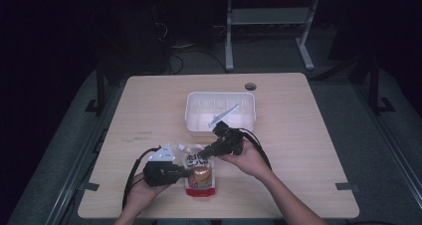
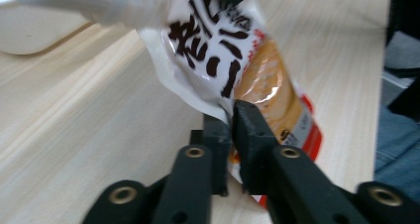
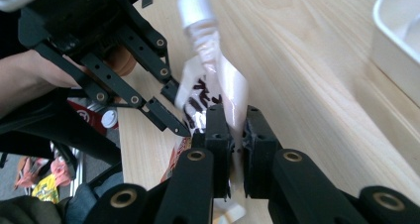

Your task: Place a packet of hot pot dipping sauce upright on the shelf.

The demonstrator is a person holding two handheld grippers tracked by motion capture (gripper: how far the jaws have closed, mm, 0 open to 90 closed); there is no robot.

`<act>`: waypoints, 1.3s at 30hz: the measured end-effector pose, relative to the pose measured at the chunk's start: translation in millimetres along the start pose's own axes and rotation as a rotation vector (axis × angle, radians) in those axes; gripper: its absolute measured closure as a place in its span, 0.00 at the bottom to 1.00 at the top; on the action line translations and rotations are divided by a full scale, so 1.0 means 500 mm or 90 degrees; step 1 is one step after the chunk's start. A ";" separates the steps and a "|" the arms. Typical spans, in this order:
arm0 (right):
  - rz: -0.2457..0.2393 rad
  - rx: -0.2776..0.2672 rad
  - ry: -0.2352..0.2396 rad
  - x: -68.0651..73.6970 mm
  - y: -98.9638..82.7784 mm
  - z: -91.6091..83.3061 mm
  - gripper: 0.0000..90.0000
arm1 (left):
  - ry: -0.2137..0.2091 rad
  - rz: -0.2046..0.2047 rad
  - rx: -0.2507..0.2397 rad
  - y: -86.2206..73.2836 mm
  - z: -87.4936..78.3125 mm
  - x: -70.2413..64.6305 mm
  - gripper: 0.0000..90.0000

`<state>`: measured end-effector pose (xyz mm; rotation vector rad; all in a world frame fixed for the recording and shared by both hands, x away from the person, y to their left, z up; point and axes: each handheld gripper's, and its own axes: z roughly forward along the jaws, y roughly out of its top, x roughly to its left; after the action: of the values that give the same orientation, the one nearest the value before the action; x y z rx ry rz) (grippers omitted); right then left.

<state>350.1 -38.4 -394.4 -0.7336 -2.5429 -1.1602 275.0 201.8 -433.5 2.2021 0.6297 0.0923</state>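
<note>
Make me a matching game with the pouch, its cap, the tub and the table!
Things:
1. spouted food pouch
2. pouch cap
3. plastic tub
4. table

States:
A. pale wood, bears everything
B. small, white, screwed on the spout
C. white, open, farther from the person than the pouch
D. clamped by left gripper and right gripper

Pairs: 1-D, 2-B, 3-C, 4-A

Light wooden table (image 1: 308, 150) in dark room.

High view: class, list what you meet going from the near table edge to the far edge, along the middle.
Pouch → right gripper pinching the pouch's top → white tub → round cable hole.
</note>
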 end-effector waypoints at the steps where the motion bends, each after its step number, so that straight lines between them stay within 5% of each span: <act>1: 0.004 -0.003 -0.001 0.002 0.000 -0.003 0.93 | 0.001 -0.001 -0.005 0.000 -0.002 -0.001 0.86; 22: -0.009 -0.038 -0.062 0.036 0.019 -0.069 0.93 | 0.070 0.002 0.004 -0.006 -0.014 0.003 0.68; 39: 0.055 -0.128 -0.093 0.036 0.082 -0.127 0.94 | 0.111 0.004 0.010 -0.012 -0.019 0.011 0.61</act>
<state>358.5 -57.6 -319.8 -0.9992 -2.5047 -1.3947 275.0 214.4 -432.6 2.2266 0.7212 0.2867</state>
